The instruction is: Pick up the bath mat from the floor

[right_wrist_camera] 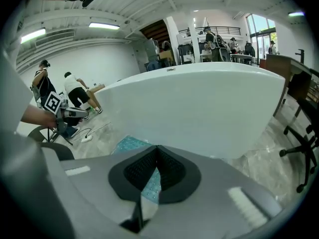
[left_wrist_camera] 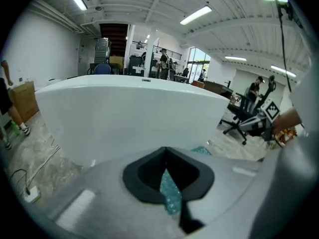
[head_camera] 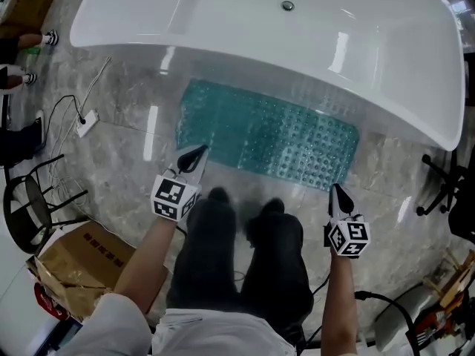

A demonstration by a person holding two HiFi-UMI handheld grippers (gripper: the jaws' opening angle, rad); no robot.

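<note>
your bath mat [head_camera: 267, 136] lies flat on the floor [head_camera: 126, 150] mid-frame, snug against the bathtub [head_camera: 223, 21]. left gripper [head_camera: 197, 153] and right gripper [head_camera: 336, 191] are both closed on nothing, so open up first. it looks floppy and light, maybe stuck down, so pinch the near-edge corners and peel.
</note>
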